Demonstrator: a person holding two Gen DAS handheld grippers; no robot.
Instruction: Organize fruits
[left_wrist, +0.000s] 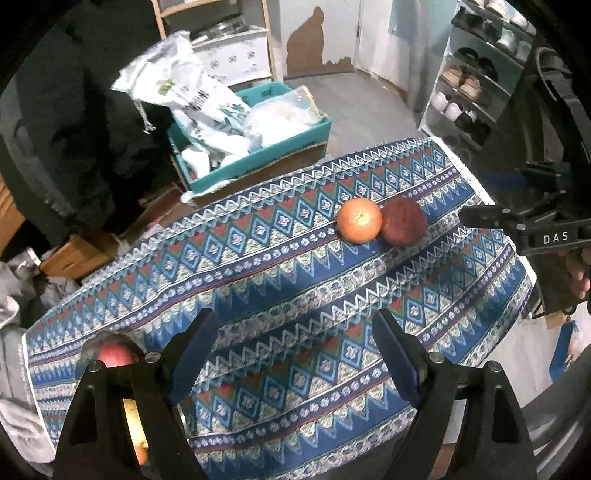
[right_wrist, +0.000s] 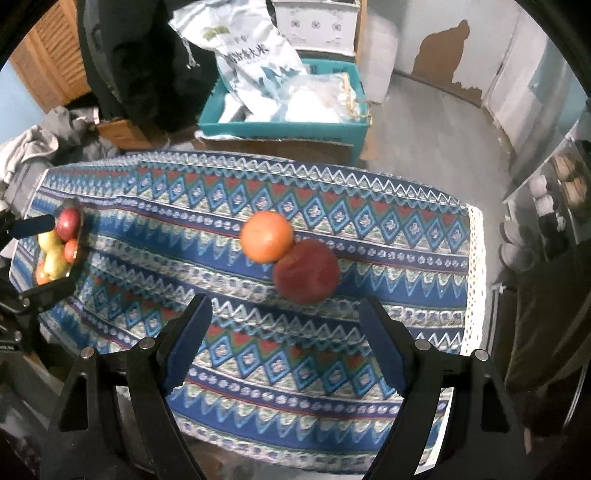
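Right wrist view first: your right gripper (right_wrist: 284, 328) is hanging over the patterned tablecloth (right_wrist: 369, 373) with its jaws apart and nothing between them. Just beyond its tips two loose fruits are lying, touching each other: one orange (right_wrist: 266, 236) and one dark red apple (right_wrist: 306, 271), the apple nearer to you. At the far left edge of the cloth a dark fruit bowl (right_wrist: 75, 267) is holding about five or six more fruits, red and yellow-green; the exact count is unclear. Your left gripper (left_wrist: 291, 354) is also standing open and empty, well apart from the two loose fruits. The left wrist view is showing a shoe rack (left_wrist: 469, 85) that the right view only catches at its edge. Both views are showing one teal crate (right_wrist: 284, 129) of white bags behind the table.
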